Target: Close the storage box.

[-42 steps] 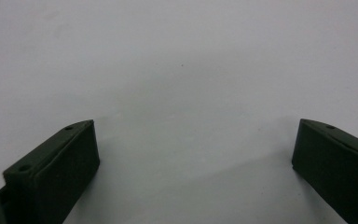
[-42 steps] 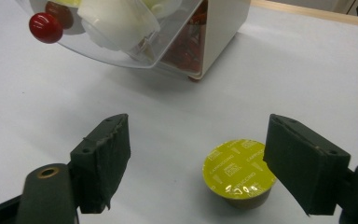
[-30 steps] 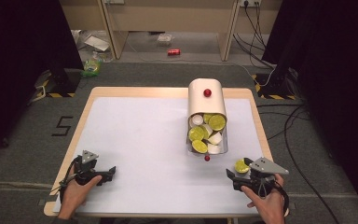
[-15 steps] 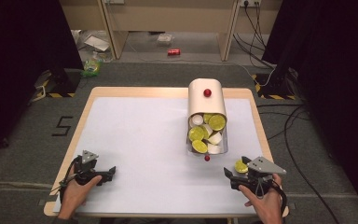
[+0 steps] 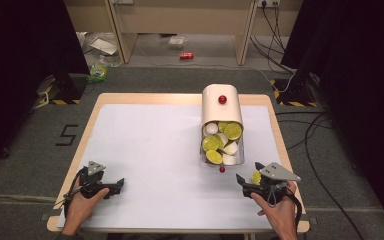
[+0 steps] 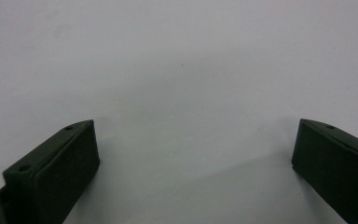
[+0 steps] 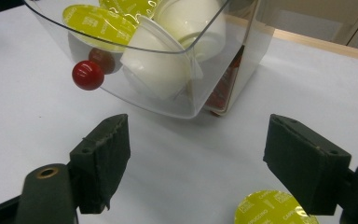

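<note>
Right gripper view: a coffee capsule [image 7: 272,210] with a yellow-green printed foil lid lies flat on the white desk [image 7: 37,116] just by the right claw [image 7: 198,163], whose jaws, spread wide with nothing gripped, have just been closing a little. The bottom edge cuts the capsule off. Ahead stands a clear drawer [image 7: 177,105] of capsules with a red knob [image 7: 87,74]. The left claw [image 6: 191,154] gapes empty.

In your right gripper view, the yellow-lidded capsule [image 7: 274,208] is cut off by the bottom edge, and its print is too small to read. The clear drawer [image 7: 168,100] runs off the top.
</note>
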Available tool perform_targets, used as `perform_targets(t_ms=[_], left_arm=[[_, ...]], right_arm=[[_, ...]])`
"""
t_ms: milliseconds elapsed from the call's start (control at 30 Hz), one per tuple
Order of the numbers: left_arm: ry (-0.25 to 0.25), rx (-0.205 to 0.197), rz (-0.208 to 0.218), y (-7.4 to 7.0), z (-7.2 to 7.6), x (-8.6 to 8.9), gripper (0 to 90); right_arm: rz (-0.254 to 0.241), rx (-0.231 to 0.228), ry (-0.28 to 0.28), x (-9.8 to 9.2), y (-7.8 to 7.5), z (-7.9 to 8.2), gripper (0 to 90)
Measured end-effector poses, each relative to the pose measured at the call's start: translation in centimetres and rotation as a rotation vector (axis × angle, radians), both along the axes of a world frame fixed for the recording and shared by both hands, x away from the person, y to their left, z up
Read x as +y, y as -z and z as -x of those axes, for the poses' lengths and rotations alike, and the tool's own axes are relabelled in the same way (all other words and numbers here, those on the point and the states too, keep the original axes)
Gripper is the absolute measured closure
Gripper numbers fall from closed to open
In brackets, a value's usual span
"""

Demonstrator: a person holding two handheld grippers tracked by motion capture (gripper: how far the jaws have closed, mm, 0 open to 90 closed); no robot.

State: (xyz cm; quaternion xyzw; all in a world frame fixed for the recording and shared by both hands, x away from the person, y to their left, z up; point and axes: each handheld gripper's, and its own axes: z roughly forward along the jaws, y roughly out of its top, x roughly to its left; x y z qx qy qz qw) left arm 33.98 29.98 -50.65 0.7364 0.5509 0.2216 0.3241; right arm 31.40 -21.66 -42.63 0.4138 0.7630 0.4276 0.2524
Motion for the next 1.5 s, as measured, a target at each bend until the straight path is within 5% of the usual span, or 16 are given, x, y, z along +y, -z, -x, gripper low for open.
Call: perform_targets(t_ms=[467,1033,1500], left_arm=[[-0.001,0.0,-0.001,0.0,0.0,0.0,0.0],[-0.001,0.0,-0.001,0.0,0.0,0.0,0.0],[-0.001,0.0,-0.002,0.0,0.0,0.0,0.0]], right_arm=[[0.017,-0.011,0.02,0.9,0.1,-1.7,22.7],[0.033,-0.02,0.026,1.0,-0.1,-1.7,21.1],[-0.01,-0.067,0.049,0.8,-0.6,-1.7,25.0]])
